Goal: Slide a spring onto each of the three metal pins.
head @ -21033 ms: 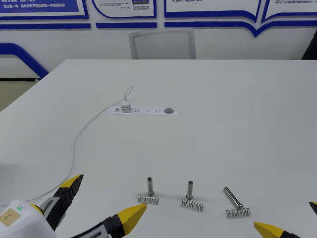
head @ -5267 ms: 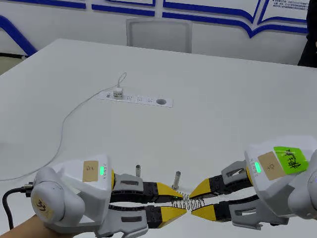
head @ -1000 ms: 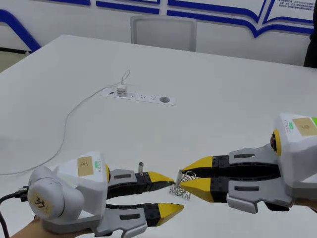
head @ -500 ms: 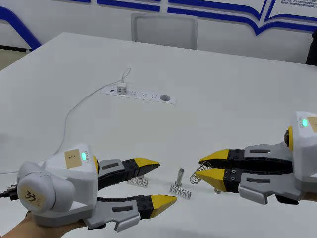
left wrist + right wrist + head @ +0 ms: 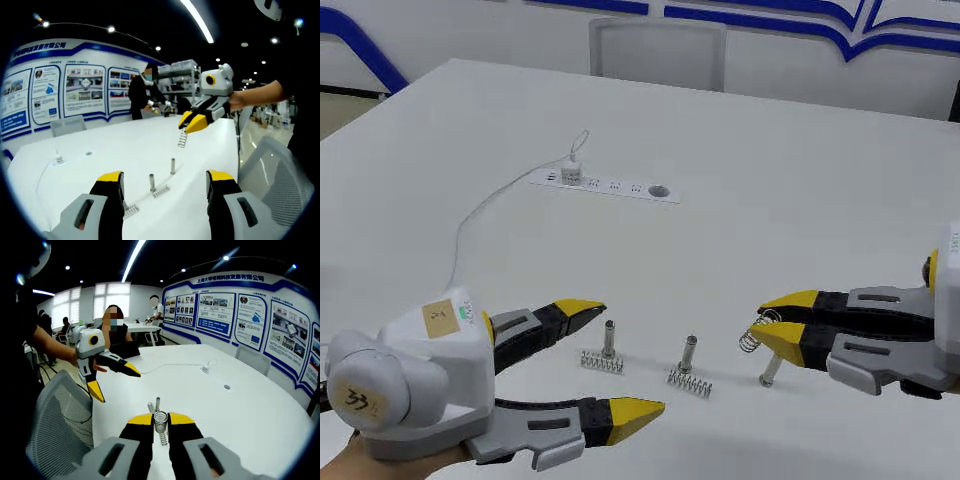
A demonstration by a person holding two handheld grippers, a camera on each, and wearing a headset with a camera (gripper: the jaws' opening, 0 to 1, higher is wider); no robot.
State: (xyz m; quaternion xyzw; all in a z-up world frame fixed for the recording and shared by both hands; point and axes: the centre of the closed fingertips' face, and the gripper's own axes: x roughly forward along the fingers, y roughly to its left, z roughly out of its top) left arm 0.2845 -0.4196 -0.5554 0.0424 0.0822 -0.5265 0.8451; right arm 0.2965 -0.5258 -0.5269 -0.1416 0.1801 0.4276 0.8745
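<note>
Two metal pins stand on the white table: the left pin and the middle pin, each with a spring lying at its foot. A third pin sits slightly tilted just below the right gripper's tips. My right gripper is shut on a spring, held above the table. The left gripper is open and holds nothing, left of the pins. In the left gripper view the right gripper dangles that held spring.
A power strip with a white plug and its cable lies mid-table. A grey chair stands at the far edge. Another chair is beside the table, and people stand in the background.
The right gripper has carried its spring to the right, away from the left gripper. The left gripper has drawn back to the left, still open.
</note>
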